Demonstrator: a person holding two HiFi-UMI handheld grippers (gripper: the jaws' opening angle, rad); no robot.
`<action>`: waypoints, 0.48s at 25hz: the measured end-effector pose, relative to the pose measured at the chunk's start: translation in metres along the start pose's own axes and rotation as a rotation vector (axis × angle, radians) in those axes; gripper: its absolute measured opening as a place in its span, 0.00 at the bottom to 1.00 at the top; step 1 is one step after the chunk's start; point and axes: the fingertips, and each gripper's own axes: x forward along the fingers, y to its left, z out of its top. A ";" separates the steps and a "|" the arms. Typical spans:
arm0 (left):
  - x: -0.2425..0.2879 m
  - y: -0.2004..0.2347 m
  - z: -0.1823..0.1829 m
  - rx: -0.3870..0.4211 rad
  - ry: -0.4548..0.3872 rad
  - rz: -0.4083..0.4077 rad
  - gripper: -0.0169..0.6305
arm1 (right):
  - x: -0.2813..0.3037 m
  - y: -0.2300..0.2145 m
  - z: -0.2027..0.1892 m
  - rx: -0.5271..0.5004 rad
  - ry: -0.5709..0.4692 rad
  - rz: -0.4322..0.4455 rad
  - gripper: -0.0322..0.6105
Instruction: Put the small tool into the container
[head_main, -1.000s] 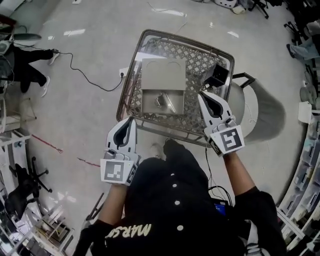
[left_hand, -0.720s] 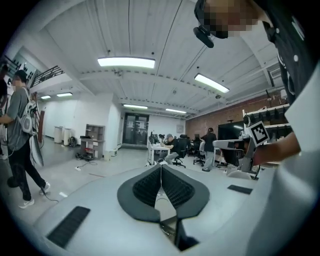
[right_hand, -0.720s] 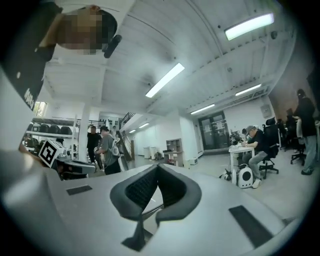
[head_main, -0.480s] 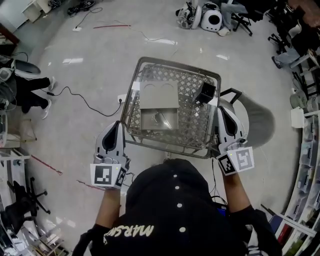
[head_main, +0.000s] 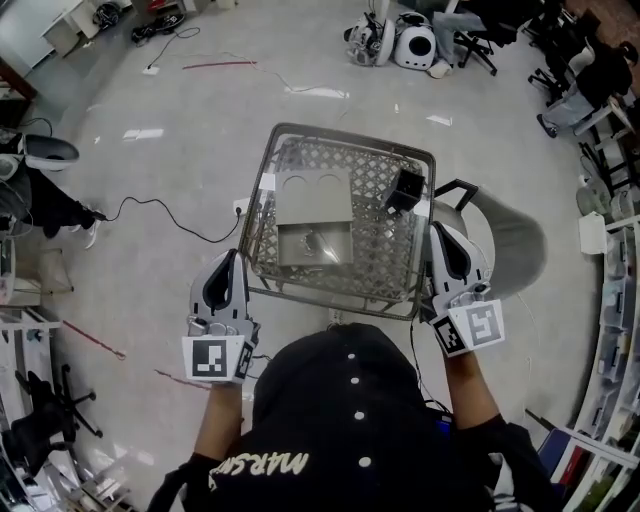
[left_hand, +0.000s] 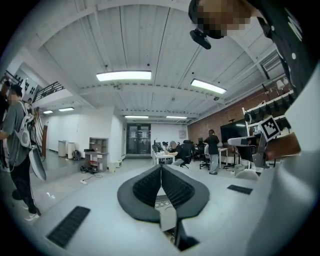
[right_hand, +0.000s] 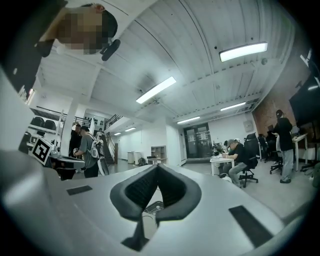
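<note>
In the head view a wire basket (head_main: 350, 134) stands in front of me. Inside it lies an open beige container (head_main: 340, 247) with its lid (head_main: 313, 195) folded back. A small shiny metal tool (head_main: 316, 239) rests in the container. My left gripper (head_main: 232, 258) is outside the basket's near left corner, shut and empty. Just outside the right rim, my right gripper (head_main: 441, 233) is also shut and empty. Both gripper views face out into the room: the left gripper (left_hand: 161, 170) and the right gripper (right_hand: 156, 169) show jaws closed together with nothing between them.
A black box (head_main: 404, 187) sits in the basket's far right corner. A grey round seat (head_main: 505, 235) stands to the right of the basket. A black cable (head_main: 170, 212) runs across the floor at left. Shelving (head_main: 610, 350) lines the right edge. People and desks fill the room beyond.
Both grippers have drawn back from the basket and apart. The right one left the space over the container and now sits outside the right rim. The tool stays in the container.
</note>
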 end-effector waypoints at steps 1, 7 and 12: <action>0.000 -0.001 0.000 -0.001 0.000 -0.002 0.07 | 0.000 0.000 -0.001 -0.004 0.001 -0.001 0.07; -0.003 -0.008 -0.001 0.006 0.004 -0.016 0.07 | -0.002 0.003 -0.005 -0.002 0.004 0.001 0.07; -0.006 -0.008 -0.005 0.010 0.016 -0.014 0.07 | 0.000 0.008 -0.014 0.001 0.018 0.012 0.07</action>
